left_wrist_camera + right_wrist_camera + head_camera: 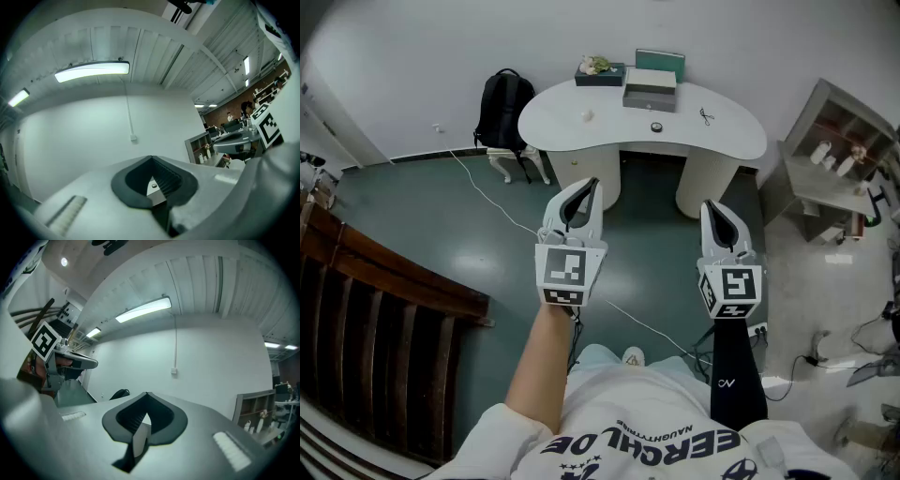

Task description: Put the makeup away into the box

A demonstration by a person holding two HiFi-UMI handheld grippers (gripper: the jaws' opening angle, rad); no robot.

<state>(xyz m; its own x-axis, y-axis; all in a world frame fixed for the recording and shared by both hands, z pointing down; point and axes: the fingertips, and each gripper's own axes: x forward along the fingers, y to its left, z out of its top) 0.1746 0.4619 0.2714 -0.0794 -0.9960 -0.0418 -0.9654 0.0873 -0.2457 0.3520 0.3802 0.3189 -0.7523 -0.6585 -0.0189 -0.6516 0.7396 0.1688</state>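
Well back from the desk (609, 131), both grippers are held level and side by side. The left gripper (590, 182) has its jaws pressed together with nothing between them. The right gripper (710, 204) is likewise pressed together and empty.

The box (650, 91) stands at the desk's far edge. The makeup appears to be the small pieces lying on the desk nearer than the box: a dark round piece (655, 127) just before it, a pale piece (588, 115) to its left and a thin dark tool (706, 115) to its right. All are too small to name surely. None is in the box, so the step in hand is judged to be the approach.

To do it well, come up to the desk first, tip one gripper down, and spread its jaws before it reaches a piece. The dark round piece, nearest the box, looks the easiest first pick.

Only the head view shows the desk, the box and the makeup. Both gripper views look over the desk at the wall (84, 140) and a ceiling lamp (91, 71). Each shows its own jaw tips meeting and the other gripper to one side. The right gripper view also takes in the backpack (119, 393) left of the desk, which the left gripper view misses.
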